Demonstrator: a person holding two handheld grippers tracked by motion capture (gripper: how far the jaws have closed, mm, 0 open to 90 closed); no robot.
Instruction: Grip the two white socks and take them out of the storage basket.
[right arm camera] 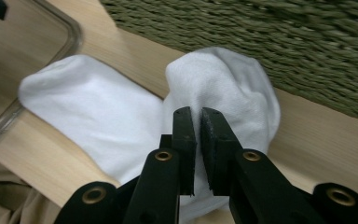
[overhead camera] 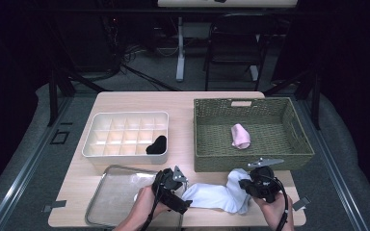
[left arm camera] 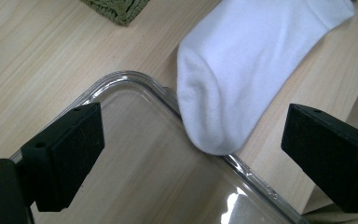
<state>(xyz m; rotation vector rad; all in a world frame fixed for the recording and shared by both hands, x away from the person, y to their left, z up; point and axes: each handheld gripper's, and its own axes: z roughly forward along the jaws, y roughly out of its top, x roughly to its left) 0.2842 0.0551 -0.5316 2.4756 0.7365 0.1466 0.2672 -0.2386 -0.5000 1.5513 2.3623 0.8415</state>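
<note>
The right gripper (right arm camera: 198, 122) is clamped on the white cotton sock (overhead camera: 212, 196); its toe lies at 12 o'clock between the left gripper (left arm camera: 193, 140) jaws (wide apart).

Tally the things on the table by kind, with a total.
Socks: 3 (white sock, pink sock, black sock)
Basket: 1
Divider box: 1
Clear tray: 1
Total: 6
</note>
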